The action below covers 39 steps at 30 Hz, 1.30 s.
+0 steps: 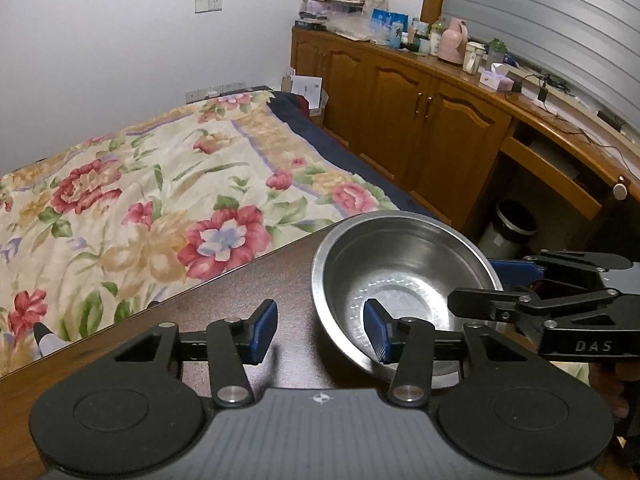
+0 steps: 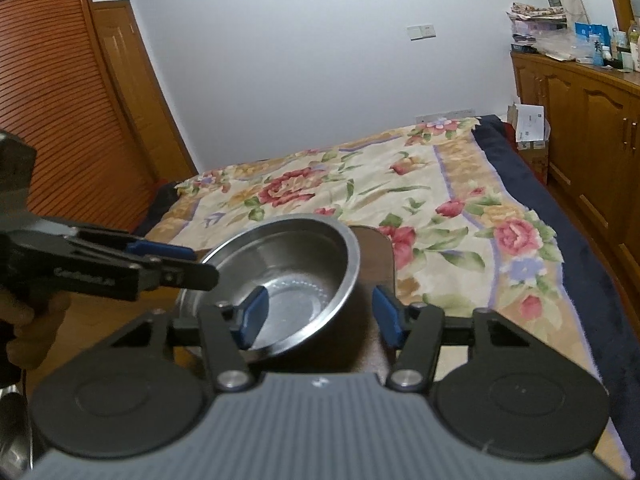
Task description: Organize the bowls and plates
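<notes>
Bowl point(image 1: 400, 280), a bare steel one, sat near the far corner of the dark tabletop point(image 1: 240, 300), close to the edge beside the bed point(image 1: 160, 184). Left claw point(image 1: 322, 330) stood wide, its right finger over the near rim and inside the bowl, the other outside above the tabletop. Right claw point(image 2: 318, 316) was also wide, straddling the opposite rim the same way. Neither gripped yet, as far as I could judge. To do this step well, one claw should close on the rim wall squarely and deep; thin polished steel would likely slip or tilt under a shallow pinch, and the nearby edge left little margin.
</notes>
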Each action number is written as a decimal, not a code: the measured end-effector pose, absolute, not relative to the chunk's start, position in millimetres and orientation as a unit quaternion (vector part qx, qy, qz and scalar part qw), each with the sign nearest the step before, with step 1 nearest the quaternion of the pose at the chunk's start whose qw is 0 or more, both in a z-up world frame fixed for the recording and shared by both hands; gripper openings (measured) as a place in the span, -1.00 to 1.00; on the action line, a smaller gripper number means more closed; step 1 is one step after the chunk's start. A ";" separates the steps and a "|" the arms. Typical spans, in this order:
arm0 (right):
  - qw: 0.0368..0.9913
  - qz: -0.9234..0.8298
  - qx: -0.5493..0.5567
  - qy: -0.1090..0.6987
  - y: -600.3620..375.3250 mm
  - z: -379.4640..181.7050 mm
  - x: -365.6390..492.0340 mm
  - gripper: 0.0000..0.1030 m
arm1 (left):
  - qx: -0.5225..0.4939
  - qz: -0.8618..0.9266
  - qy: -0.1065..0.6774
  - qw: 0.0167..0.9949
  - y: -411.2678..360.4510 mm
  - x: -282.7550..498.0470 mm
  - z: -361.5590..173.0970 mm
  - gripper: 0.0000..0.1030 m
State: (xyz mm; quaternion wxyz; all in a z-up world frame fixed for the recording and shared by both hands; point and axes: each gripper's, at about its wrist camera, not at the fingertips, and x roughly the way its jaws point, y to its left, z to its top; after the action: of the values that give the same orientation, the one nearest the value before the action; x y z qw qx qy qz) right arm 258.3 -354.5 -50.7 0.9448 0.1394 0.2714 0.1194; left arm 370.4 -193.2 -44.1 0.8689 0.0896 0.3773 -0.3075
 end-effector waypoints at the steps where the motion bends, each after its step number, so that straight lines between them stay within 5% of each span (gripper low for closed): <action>1: 0.944 0.120 0.139 0.273 -354.2 -50.7 258.8 0.06 | 0.088 -0.307 0.380 0.868 -193.1 371.6 -45.6 -0.03; 11: 0.939 0.126 0.145 0.287 -354.6 -50.7 259.3 -0.03 | 0.083 -0.311 0.391 0.862 -196.1 376.6 -51.1 -0.23; 13: 0.938 0.126 0.146 0.287 -354.9 -50.2 259.8 -0.04 | 0.078 -0.315 0.394 0.860 -196.3 377.4 -51.4 -0.53; 15: 0.938 0.126 0.145 0.287 -354.7 -50.4 259.9 -0.08 | 0.077 -0.316 0.397 0.858 -196.2 376.3 -50.5 -0.62; 18: 0.937 0.128 0.148 0.290 -354.9 -50.3 260.5 -0.42 | 0.083 -0.312 0.393 0.861 -195.7 372.7 -46.1 -0.66; 22: 0.936 0.119 0.149 0.297 -354.8 -47.6 260.1 -0.57 | 0.084 -0.310 0.385 0.865 -190.8 366.9 -35.5 -0.67; 39: 0.951 0.115 0.127 0.257 -335.3 -5.0 234.6 -0.72 | 0.081 -0.307 0.321 0.892 -158.3 317.5 25.5 -0.71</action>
State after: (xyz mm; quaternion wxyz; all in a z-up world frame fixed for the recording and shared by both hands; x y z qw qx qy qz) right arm 234.6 -335.3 -5.0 0.9511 0.1271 0.2573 0.1147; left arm 317.5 -158.3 25.5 0.8925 0.0808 0.3208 -0.3067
